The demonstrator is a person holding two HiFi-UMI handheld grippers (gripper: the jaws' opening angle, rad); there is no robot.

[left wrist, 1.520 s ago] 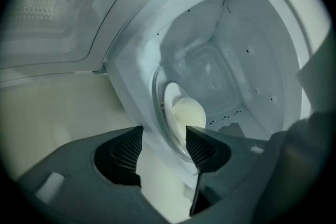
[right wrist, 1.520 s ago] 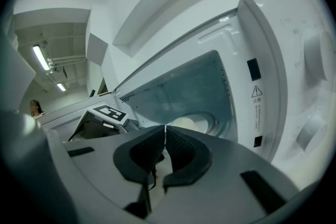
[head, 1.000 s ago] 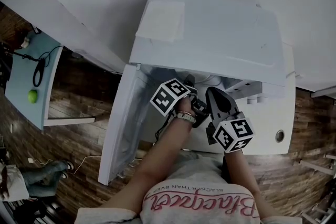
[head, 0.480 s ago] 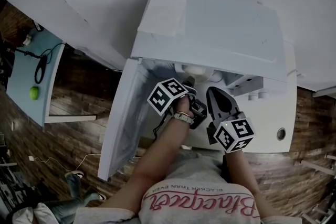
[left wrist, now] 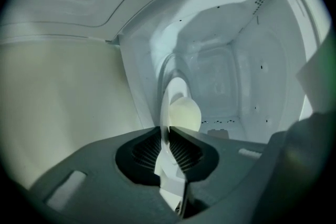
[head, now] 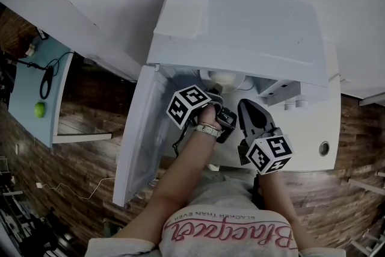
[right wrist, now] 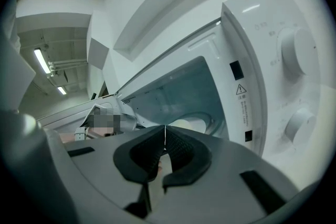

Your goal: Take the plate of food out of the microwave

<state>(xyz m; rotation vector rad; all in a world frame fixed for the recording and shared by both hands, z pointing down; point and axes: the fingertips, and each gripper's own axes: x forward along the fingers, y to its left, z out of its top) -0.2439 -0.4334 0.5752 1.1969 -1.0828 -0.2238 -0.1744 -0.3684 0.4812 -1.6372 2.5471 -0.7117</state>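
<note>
Clamping plate (left wrist: pixel 176 91) rim w/ left gripper (left wrist: pixel 166 134), jaws just closed; plate edge-on, pointing into microwave (left wrist: pixel 236 71); right gripper (right wrist: pixel 165 131) jaws together, empty.

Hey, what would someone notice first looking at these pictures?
The white microwave with its door swung open at left. Inside, the left gripper has just closed its jaws on the rim of a plate bearing pale food. The right gripper sits shut outside, by the dials.
</note>
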